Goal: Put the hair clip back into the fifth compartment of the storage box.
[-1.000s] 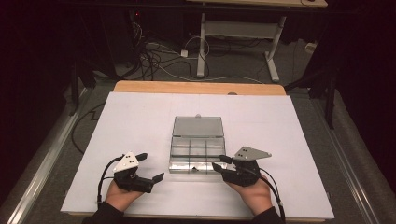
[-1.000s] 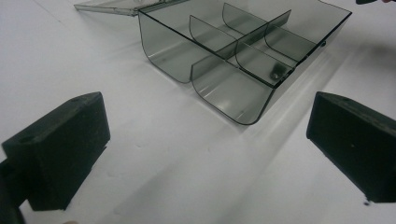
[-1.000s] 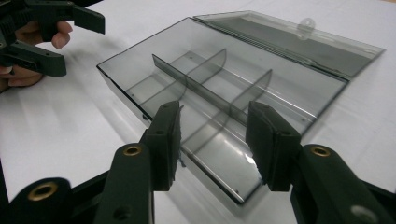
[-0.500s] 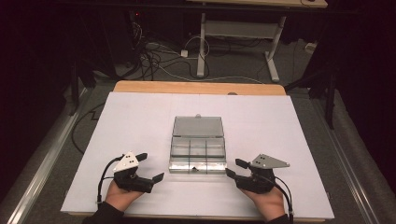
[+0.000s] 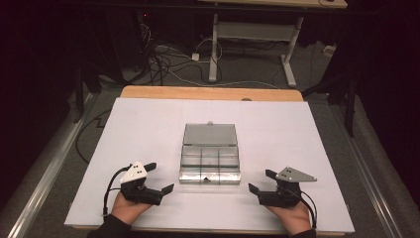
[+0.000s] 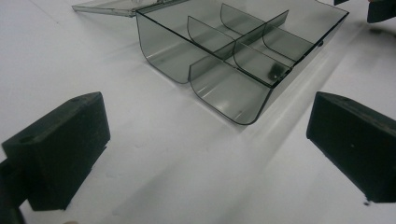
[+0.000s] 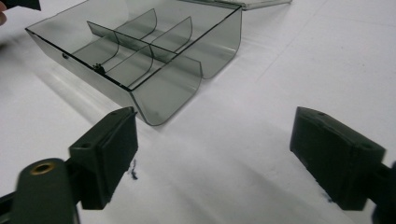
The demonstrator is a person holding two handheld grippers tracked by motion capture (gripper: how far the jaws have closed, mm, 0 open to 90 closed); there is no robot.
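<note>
Clear smoky glossy plastic organiser box (image 5: 210, 159) on matt white paper-like tabletop (image 5: 307, 134), w/ matt black gripper pads (image 7: 110, 149).

The white table (image 5: 148, 129) carries one clear compartment box (image 5: 210, 163) with one open lid (image 5: 209, 134), six compartments, and two handheld grippers, left gripper (image 5: 161, 177) and right gripper (image 5: 261, 180).

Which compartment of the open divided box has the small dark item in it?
In the clear compartment box, the small dark item lies in the middle compartment of the row nearest the person; the other compartments look empty. What the item is cannot be told.
</note>
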